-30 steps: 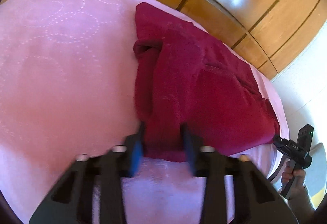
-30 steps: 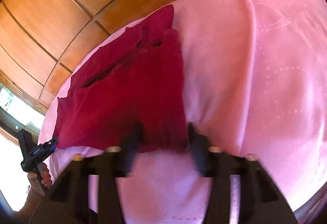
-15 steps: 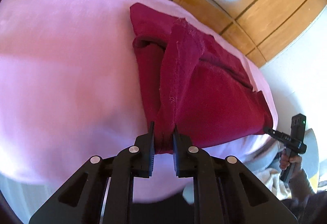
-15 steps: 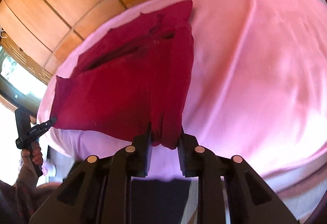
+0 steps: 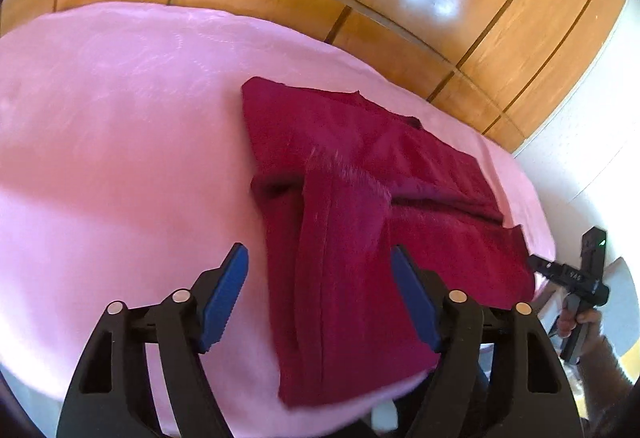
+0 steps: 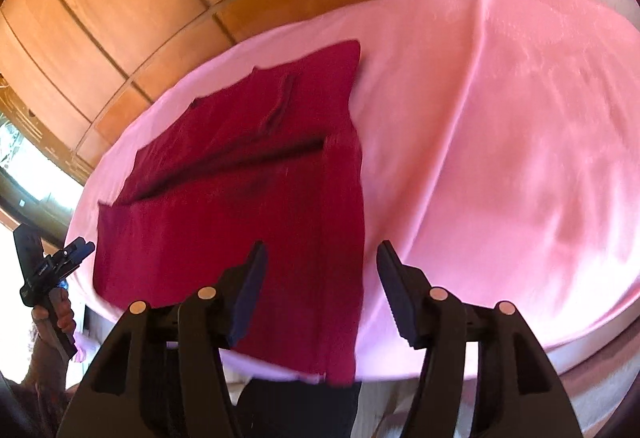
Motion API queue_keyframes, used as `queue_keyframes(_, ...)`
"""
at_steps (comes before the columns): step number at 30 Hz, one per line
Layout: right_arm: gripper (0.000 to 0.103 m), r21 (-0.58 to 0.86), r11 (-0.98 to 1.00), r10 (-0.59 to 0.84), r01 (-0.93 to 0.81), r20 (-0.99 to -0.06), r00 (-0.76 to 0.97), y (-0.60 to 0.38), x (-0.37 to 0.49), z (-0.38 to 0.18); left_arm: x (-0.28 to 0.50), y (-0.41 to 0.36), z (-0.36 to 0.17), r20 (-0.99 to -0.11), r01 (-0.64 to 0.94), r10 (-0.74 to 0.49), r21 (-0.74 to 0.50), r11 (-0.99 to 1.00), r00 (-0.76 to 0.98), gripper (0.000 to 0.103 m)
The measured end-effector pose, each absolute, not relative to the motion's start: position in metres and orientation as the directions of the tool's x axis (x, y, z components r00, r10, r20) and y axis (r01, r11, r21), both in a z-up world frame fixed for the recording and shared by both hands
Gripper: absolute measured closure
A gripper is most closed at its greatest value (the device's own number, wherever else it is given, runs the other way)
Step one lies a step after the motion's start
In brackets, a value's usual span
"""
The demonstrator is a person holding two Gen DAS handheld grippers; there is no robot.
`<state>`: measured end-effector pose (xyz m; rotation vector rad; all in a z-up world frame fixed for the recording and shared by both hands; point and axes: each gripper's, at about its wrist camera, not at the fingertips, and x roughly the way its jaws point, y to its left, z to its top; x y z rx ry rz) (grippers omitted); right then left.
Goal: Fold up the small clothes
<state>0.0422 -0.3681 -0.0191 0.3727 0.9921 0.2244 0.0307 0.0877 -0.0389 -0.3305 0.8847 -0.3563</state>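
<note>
Both grippers released since half-second ago: left gripper [image 5: 318, 298] and right gripper [image 6: 320, 292] now wide apart, holding nothing. Dark red knit garment [image 5: 360, 238] lies centre frame on pink bedspread [image 5: 120, 158], near edge overhanging. One fold apparently laid; further folds likely left.

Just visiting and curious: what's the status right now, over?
Left gripper open, right gripper open, nothing held. Dark red garment lies partly folded on pink cloth, near edge overhanging. Nothing in the way.
</note>
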Motion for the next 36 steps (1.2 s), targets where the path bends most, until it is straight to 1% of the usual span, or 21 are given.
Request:
queue_keyframes(1,0.046,0.409,0.912,0.354,-0.016,-0.769,0.533,-0.368,0.046,-0.02,0.041,0.081,-0.041,-0.697,0.176,-0.434,-0.413,0.894,0.571,0.044)
queue_keyframes(3,0.047,0.406,0.914,0.354,-0.024,-0.767,0.535,-0.365,0.052,-0.023,0.05,0.075,-0.045,-0.707,0.178,-0.437,-0.412,0.893,0.556,0.047)
queue_keyframes(4,0.049,0.394,0.918,0.348,-0.031,-0.768,0.537,-0.361,0.057,-0.023,0.055,0.072,-0.047,-0.709,0.179,-0.438,-0.412,0.893,0.553,0.049)
queue_keyframes(5,0.051,0.383,0.923,0.342,-0.038,-0.772,0.536,-0.357,0.06,-0.024,0.059,0.068,-0.048,-0.709,0.185,-0.434,-0.404,0.896,0.556,0.054)
queue_keyframes(6,0.052,0.377,0.925,0.341,-0.045,-0.774,0.534,-0.364,0.059,-0.025,0.058,0.068,-0.05,-0.713,0.19,-0.43,-0.395,0.899,0.554,0.065)
queue_keyframes(7,0.054,0.365,0.93,0.334,-0.049,-0.781,0.528,-0.361,0.061,-0.027,0.061,0.066,-0.052,-0.724,0.193,-0.427,-0.387,0.901,0.542,0.072)
queue_keyframes(8,0.059,0.358,0.933,0.328,-0.048,-0.785,0.525,-0.36,0.063,-0.029,0.061,0.065,-0.055,-0.728,0.193,-0.428,-0.387,0.901,0.536,0.078)
queue_keyframes(9,0.064,0.351,0.935,0.323,-0.047,-0.788,0.524,-0.36,0.063,-0.029,0.061,0.067,-0.057,-0.73,0.193,-0.427,-0.387,0.902,0.534,0.093)
queue_keyframes(10,0.078,0.337,0.94,0.309,-0.045,-0.793,0.525,-0.358,0.063,-0.028,0.06,0.068,-0.056,-0.731,0.191,-0.422,-0.382,0.904,0.537,0.095)
queue_keyframes(11,0.095,0.326,0.944,0.3,-0.047,-0.794,0.529,-0.358,0.062,-0.026,0.057,0.07,-0.054,-0.723,0.191,-0.428,-0.39,0.901,0.542,0.095)
queue_keyframes(12,0.097,0.318,0.947,0.295,-0.052,-0.792,0.535,-0.36,0.059,-0.021,0.052,0.074,-0.049,-0.707,0.197,-0.443,-0.405,0.893,0.552,0.095)
queue_keyframes(15,0.097,0.316,0.945,0.308,-0.085,-0.774,0.553,-0.359,0.048,-0.004,0.035,0.08,-0.032,-0.668,0.232,-0.466,-0.413,0.881,0.58,0.096)
queue_keyframes(19,0.097,0.306,0.937,0.341,-0.166,-0.713,0.612,-0.351,0.036,0.039,0.018,0.079,-0.004,-0.62,0.288,-0.482,-0.391,0.874,0.619,0.096)
queue_keyframes(22,0.097,0.302,0.931,0.358,-0.203,-0.664,0.656,-0.345,0.046,0.065,0.019,0.079,0.018,-0.591,0.314,-0.476,-0.36,0.878,0.652,0.096)
queue_keyframes(25,0.097,0.288,0.93,0.363,-0.227,-0.637,0.68,-0.341,0.071,0.078,0.034,0.08,0.034,-0.562,0.323,-0.455,-0.324,0.889,0.69,0.096)
queue_keyframes(28,0.097,0.28,0.935,0.351,-0.218,-0.636,0.688,-0.339,0.107,0.077,0.063,0.083,0.04,-0.55,0.303,-0.421,-0.296,0.906,0.721,0.096)
queue_keyframes(30,0.097,0.277,0.94,0.334,-0.198,-0.64,0.692,-0.339,0.134,0.072,0.087,0.086,0.037,-0.557,0.281,-0.401,-0.292,0.914,0.727,0.096)
queue_keyframes(36,0.097,0.279,0.954,0.278,-0.111,-0.681,0.678,-0.346,0.213,0.039,0.173,0.089,0.005,-0.628,0.17,-0.322,-0.29,0.942,0.708,0.096)
